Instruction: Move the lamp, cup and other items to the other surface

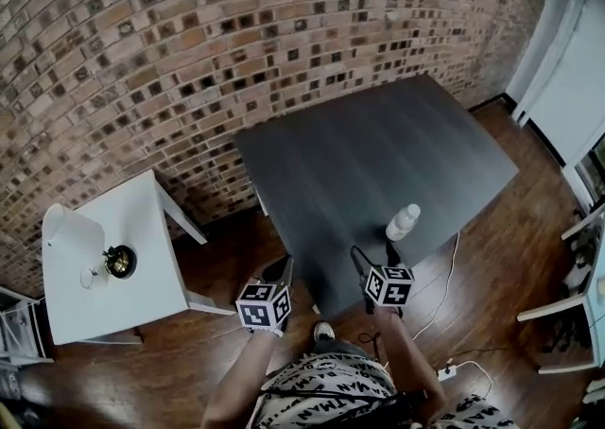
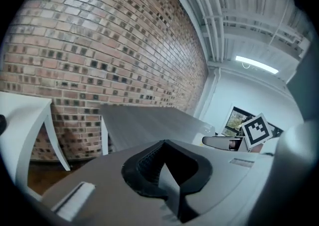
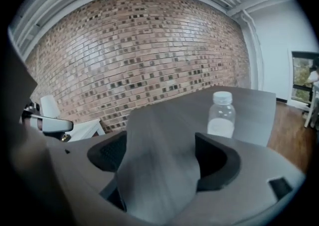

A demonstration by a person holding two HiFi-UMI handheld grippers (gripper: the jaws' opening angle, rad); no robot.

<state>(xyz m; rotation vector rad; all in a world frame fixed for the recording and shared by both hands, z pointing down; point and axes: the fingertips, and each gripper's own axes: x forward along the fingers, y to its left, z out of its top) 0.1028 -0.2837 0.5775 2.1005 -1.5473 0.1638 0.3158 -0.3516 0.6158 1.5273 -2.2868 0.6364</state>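
At the dark table's (image 1: 378,148) near edge, I'm holding the right gripper (image 1: 375,255) spread and empty and the left gripper (image 1: 280,269) pressed together. I'm risking toppling the bottle (image 1: 403,222) by swinging close.

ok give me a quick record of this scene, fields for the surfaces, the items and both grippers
dark table: one bottle upright near its near edge
white side table: left of the dark table; holds the lamp and a small dark round item
left gripper: jaws together, nothing between them
right gripper: jaws apart, nothing between them; the bottle stands beyond, to the right of the gap
backdrop: brick wall behind both tables
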